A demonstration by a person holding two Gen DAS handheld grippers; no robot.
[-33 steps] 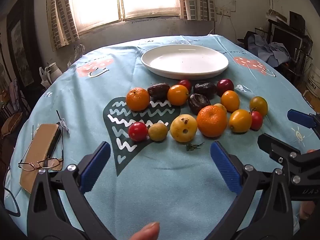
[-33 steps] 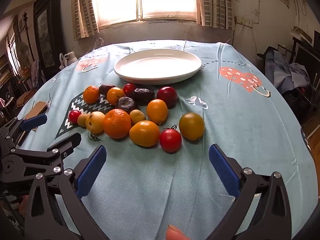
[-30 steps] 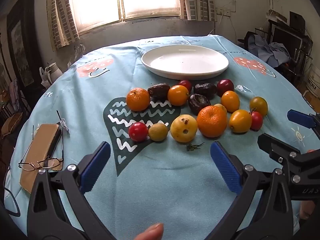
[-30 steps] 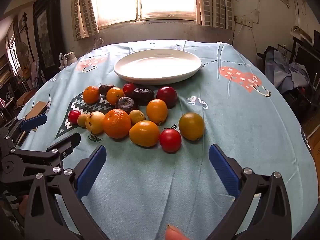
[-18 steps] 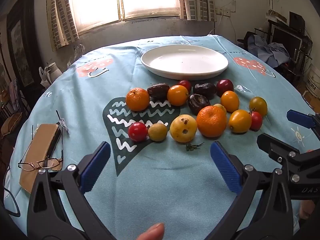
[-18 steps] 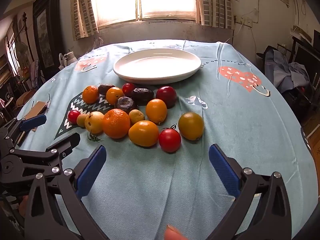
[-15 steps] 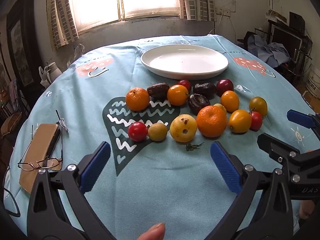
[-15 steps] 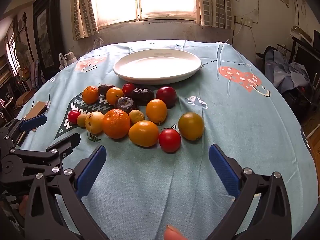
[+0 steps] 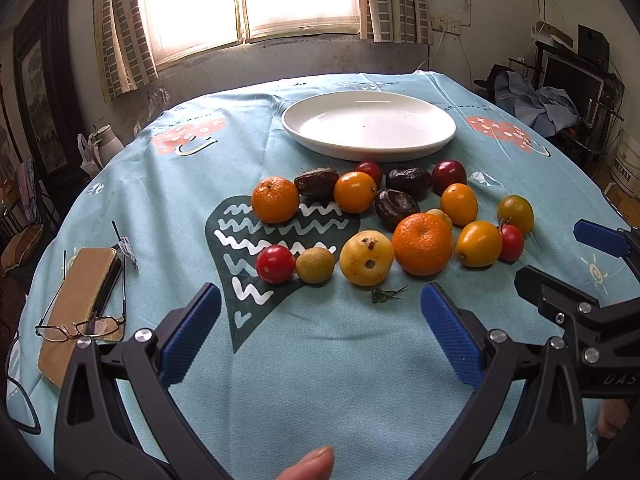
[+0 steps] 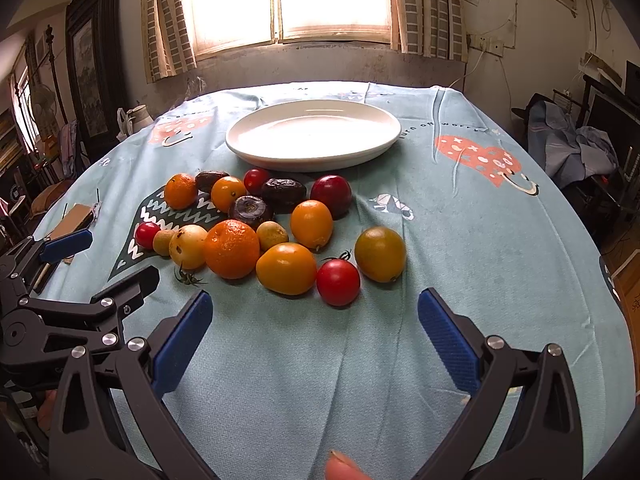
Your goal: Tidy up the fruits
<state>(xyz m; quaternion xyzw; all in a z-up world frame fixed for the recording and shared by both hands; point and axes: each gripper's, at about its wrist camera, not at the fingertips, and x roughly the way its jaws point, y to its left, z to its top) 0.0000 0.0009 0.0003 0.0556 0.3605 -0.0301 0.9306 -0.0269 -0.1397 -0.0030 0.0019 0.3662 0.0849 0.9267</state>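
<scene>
We hold the left claw [image 9: 320,326] and right claw [image 10: 314,330] spread and empty over the bench [image 10: 500,248]. The fruits [image 10: 286,268] crowd at 12 o'clock, short of the white plate [image 10: 256,152]; any nudged neighbour may roll.

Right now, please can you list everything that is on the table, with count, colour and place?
plate: one, white, holding nothing, far side of the table.
mandarins: two, orange, one at the left end of the fruit group, one in front.
smaller orange-yellow fruits: four, middle and right.
cherry tomatoes: three, red, left front, right front, near the plate.
plum: one, dark red, by the plate.
dates: three, dark brown, back row.
pale yellow fruit: one, front.
glasses: one pair, on a tan case, left edge.
left hand-held gripper: open, blue pads.
right hand-held gripper: open, blue pads.
</scene>
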